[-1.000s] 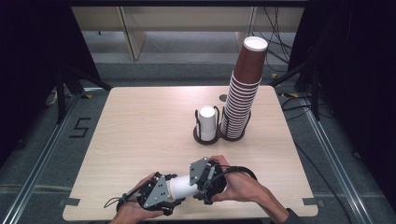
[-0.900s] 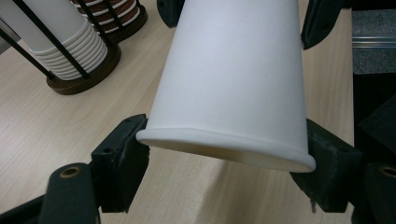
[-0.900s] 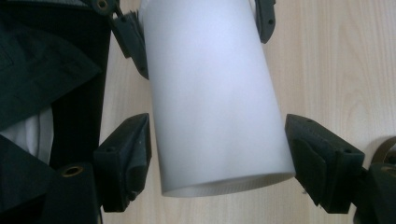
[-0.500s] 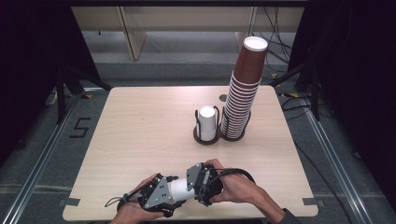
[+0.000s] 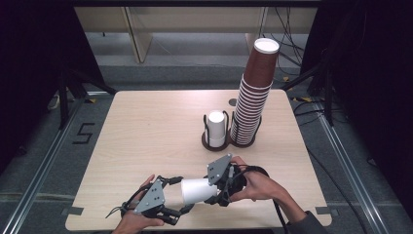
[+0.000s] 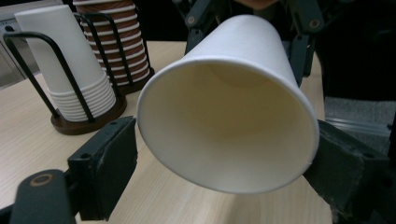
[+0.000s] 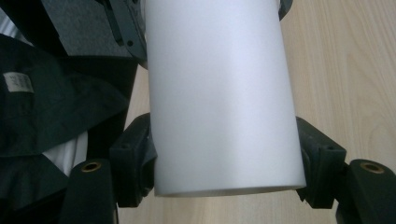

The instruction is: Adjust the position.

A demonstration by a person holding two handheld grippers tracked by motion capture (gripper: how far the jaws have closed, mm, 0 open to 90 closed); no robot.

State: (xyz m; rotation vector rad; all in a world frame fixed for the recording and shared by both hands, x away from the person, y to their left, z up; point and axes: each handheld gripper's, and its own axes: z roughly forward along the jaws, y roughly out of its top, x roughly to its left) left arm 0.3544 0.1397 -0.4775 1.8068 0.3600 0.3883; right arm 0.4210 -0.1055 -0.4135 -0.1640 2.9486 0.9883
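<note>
Left gripper view: white cup point(image 6: 224, 107) empty; holder point(image 6: 70, 84) stacked.

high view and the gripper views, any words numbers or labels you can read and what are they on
"5": a dark number marked on the grey floor left of the table, seen in the high view.
Small white label on the black material at the left of the right gripper view: has print, too blurred to read.
White cup, white cup stack and brown cup stack: no text visible.

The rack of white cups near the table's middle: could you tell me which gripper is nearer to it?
Right. The right gripper lies just in front of the rack of white cups, shut on the white cup; the left gripper sits farther back-left, at the near edge.
</note>
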